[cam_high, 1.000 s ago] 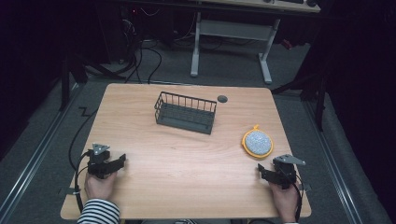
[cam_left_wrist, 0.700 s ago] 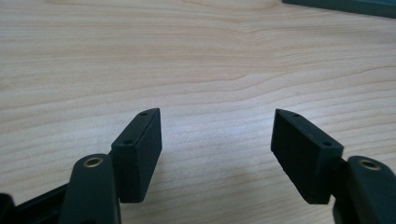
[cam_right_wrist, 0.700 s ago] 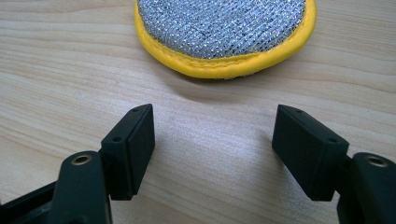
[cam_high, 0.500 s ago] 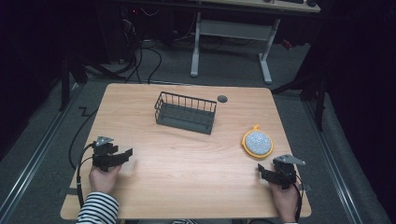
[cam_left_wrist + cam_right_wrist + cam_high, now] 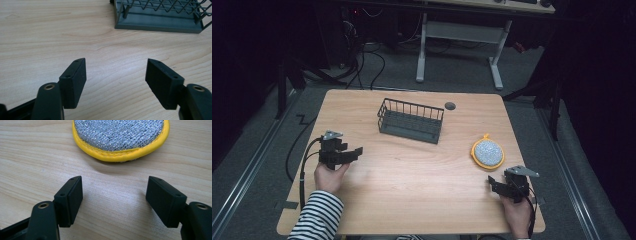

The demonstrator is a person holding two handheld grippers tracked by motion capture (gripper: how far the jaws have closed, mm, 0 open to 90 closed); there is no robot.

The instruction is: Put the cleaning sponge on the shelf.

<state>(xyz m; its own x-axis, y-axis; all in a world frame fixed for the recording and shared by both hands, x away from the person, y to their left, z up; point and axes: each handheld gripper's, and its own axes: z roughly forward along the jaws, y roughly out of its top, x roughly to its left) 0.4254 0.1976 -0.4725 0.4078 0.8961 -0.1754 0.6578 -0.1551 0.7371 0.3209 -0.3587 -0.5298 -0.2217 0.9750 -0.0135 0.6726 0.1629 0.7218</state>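
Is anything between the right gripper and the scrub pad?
Nothing visible: the right gripper is open, with bare table between its jaws and the yellow-rimmed scrub pad just ahead.

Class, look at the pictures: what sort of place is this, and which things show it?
Probably a lab or workshop, not a home: a bare wooden table on grey floor, cables trailing behind it, and a desk frame beyond.

light wooden table (image 5: 412, 170) with a wire basket (image 5: 411, 120) and round scrubbing pad (image 5: 488, 153)
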